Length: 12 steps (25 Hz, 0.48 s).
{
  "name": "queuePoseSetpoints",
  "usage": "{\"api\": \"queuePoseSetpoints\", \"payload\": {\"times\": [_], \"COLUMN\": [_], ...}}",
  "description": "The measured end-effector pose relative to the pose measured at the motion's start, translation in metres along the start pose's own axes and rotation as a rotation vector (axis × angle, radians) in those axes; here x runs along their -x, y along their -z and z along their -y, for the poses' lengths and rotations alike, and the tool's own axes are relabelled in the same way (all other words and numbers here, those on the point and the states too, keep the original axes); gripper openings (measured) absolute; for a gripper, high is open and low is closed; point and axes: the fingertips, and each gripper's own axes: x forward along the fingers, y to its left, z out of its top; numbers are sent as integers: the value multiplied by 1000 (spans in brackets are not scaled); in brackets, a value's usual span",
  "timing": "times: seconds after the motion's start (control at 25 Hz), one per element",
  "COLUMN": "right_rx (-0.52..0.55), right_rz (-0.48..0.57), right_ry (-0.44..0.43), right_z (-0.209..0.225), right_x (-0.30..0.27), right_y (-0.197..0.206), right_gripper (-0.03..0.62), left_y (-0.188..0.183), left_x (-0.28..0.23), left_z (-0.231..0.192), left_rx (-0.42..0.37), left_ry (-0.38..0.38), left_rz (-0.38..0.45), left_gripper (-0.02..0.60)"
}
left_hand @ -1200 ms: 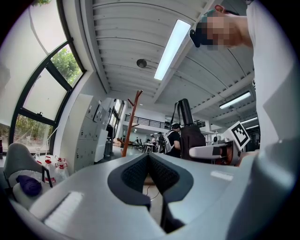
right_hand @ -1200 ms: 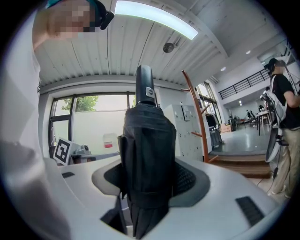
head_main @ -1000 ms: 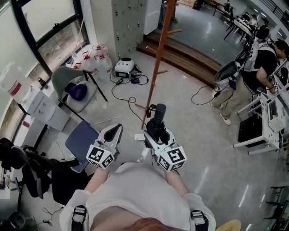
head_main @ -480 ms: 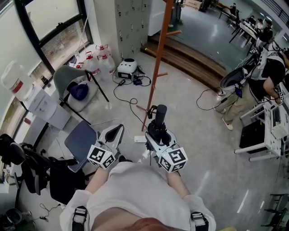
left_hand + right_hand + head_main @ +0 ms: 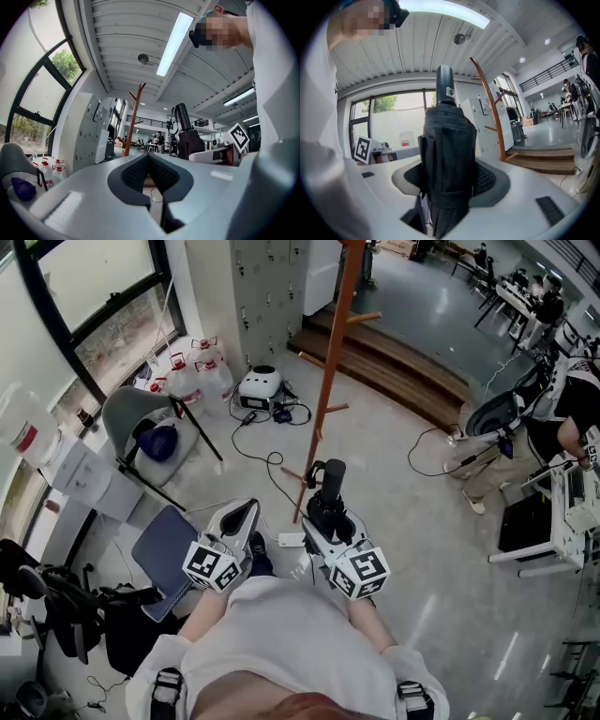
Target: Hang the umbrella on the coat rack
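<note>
A folded black umbrella point(image 5: 329, 491) stands upright in my right gripper point(image 5: 326, 517), whose jaws are shut on its folded canopy point(image 5: 449, 154); its black handle point(image 5: 444, 87) points up. My left gripper point(image 5: 238, 520) is beside it on the left, shut with nothing between its pads point(image 5: 149, 174). The orange-brown wooden coat rack point(image 5: 330, 362) stands just ahead of both grippers, its pole rising out of the head view with short pegs along it. It also shows in the left gripper view as the coat rack point(image 5: 133, 118) and in the right gripper view as the coat rack point(image 5: 490, 108), right of the umbrella.
A grey chair point(image 5: 142, 423) with a dark bag, water jugs point(image 5: 197, 371) and a small white appliance point(image 5: 260, 382) with cables stand at the left. A blue folder point(image 5: 166, 545) lies on the floor by my left. Wooden steps point(image 5: 403, 362) lie behind the rack. People work at desks point(image 5: 553, 409) on the right.
Both grippers have moved forward together toward the coat rack, the umbrella still held upright in the right one. The rack's base now lies closer to the grippers.
</note>
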Motion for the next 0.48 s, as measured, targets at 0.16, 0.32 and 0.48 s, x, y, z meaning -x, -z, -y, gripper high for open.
{"api": "queuePoseSetpoints", "payload": {"times": [0.16, 0.32, 0.48], "right_rx": [-1, 2, 6], "right_rz": [-7, -13, -13], "right_ry": [22, 55, 97], "right_z": [21, 43, 67], "right_x": [-43, -99, -152], "right_y": [-1, -13, -24], "right_gripper": [253, 253, 253], "left_y": [3, -4, -10], "left_x": [-32, -73, -113], "left_z": [-40, -94, -148], "left_rx": [12, 23, 28], "left_ry": [28, 72, 118], "left_rz": [0, -3, -13], "left_gripper": [11, 11, 11]}}
